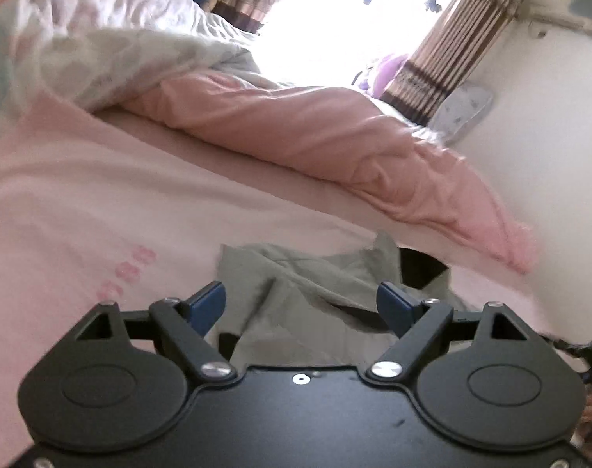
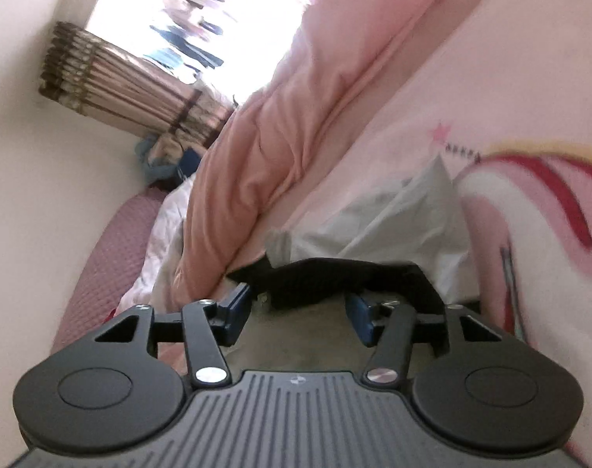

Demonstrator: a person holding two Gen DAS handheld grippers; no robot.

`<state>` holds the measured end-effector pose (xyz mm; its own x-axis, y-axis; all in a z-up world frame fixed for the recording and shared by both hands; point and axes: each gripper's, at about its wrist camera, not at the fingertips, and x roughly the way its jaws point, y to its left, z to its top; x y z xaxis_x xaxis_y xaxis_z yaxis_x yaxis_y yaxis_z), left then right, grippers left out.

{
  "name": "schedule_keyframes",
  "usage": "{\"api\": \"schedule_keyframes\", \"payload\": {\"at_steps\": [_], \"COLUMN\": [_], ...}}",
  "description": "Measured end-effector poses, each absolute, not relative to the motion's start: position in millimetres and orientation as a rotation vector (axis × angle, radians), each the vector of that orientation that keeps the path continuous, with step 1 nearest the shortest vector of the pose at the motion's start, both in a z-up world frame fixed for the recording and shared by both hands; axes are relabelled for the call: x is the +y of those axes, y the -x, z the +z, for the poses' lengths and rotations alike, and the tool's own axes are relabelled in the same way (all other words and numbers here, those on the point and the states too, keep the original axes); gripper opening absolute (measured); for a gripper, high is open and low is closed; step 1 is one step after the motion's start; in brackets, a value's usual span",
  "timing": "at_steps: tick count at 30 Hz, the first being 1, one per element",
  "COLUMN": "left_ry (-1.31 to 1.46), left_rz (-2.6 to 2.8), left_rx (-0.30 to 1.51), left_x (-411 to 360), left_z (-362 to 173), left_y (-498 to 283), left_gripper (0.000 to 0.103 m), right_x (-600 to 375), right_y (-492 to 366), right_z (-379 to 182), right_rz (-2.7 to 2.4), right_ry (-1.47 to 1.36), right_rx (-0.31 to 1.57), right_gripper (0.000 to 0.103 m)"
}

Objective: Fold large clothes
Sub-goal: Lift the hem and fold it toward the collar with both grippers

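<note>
Broadly spread underneath: pink bed (image 1: 81,195), with a salmon quilt (image 1: 315,136) bunched along its far side and striped curtains (image 1: 444,58) beside a bright window. Nearer, crumpled on the bed sheet: grey-green garment (image 1: 296,296), lying just ahead of the left gripper (image 1: 301,304), jaws wide, nothing between them. Likewise wide apart and gripping nothing: right gripper (image 2: 299,312), hovering over grey-green cloth, black fabric (image 2: 335,277) and white cloth (image 2: 393,214) just beyond.

A bed covered by a pale pink printed sheet (image 1: 81,202) fills the foreground. At twelve o'clock a blown-out bright window (image 1: 327,27) glares, flanked by brown-and-pink striped curtains (image 1: 448,50). A plain cream wall (image 1: 549,124) rises at three o'clock.
</note>
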<state>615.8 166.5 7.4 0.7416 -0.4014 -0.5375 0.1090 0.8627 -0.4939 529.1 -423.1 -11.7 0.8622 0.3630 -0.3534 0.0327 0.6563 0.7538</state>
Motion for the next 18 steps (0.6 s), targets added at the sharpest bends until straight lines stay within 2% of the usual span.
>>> {"api": "schedule_keyframes", "payload": {"at_steps": [3, 10, 16, 18], "left_ry": [0.398, 0.131, 0.03, 0.007], "left_rz": [-0.292, -0.25, -0.279, -0.291], "left_rx": [0.702, 0.69, 0.695, 0.686], "left_x": [158.4, 119.3, 91.4, 83.1], "left_z": [-18.8, -51.0, -64.6, -67.8], "left_y": [-614.2, -638.3, -658.9, -662.0], "left_gripper": [0.086, 0.086, 0.086, 0.082], "right_x": [-417.9, -412.2, -405.9, -400.0], "right_y": [-520.9, -534.0, -559.6, -565.3], "right_z": [-17.2, -26.5, -32.1, -34.2], "right_rz": [0.156, 0.008, 0.028, 0.022], "right_ry": [-0.722, -0.457, -0.351, -0.309], "right_rx": [0.473, 0.551, 0.561, 0.564], "right_gripper": [0.076, 0.076, 0.076, 0.076]}}
